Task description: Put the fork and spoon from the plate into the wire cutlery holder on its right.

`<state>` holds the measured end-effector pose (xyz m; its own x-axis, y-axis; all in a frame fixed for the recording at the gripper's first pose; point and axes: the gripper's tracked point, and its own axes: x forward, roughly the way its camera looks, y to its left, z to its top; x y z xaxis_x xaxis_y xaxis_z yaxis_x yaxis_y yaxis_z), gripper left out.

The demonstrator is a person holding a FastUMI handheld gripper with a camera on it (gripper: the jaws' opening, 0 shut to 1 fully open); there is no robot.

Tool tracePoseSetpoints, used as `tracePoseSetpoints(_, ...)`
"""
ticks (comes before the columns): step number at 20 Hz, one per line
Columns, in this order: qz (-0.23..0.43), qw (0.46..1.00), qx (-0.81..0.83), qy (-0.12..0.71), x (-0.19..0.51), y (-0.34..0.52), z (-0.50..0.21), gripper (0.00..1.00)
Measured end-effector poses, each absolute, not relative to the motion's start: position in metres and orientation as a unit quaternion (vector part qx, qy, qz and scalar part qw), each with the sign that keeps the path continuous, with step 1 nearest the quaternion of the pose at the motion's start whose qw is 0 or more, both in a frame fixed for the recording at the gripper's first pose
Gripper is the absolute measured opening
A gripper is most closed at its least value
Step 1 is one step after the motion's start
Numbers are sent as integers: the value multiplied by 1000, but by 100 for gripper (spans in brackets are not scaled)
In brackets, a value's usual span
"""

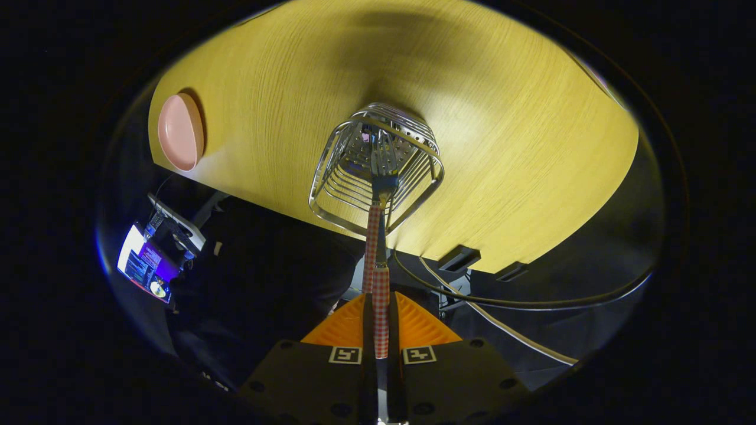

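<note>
Fork [384, 168] hangs tines-down inside the holder [375, 168], my claw [381, 321] clamped on its checked handle so it drops in straight.

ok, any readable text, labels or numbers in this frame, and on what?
No readable text.
Square markers on the gripper: black-and-white patterns, no letters or digits.
Screen below the table edge: too small and blurred.
Wire cutlery holder, pink plate, wooden table: no print.
The fingers are shut on a red-checked cutlery handle.
</note>
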<state>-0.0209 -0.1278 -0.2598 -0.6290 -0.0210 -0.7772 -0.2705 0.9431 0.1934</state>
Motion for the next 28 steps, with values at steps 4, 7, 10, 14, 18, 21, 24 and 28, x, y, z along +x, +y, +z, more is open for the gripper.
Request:
tracePoseSetpoints(4, 139, 420, -78, 893, -12, -120, -270, 12)
tracePoseSetpoints(7, 141, 422, -76, 892, -10, -118, -272, 14)
tracePoseSetpoints(10, 149, 435, -75, 885, -6, -115, -274, 17)
tracePoseSetpoints(14, 168, 489, -62, 854, 1, -109, -276, 37)
tracePoseSetpoints(18, 179, 563, -30, 806, 8, -106, -273, 56)
tracePoseSetpoints(21, 160, 637, -10, 754, 16, -110, -276, 77)
tracePoseSetpoints(24, 146, 705, 6, 694, 20, -116, -271, 95)
tracePoseSetpoints(28, 131, 778, 24, 614, 21, -114, -258, 100)
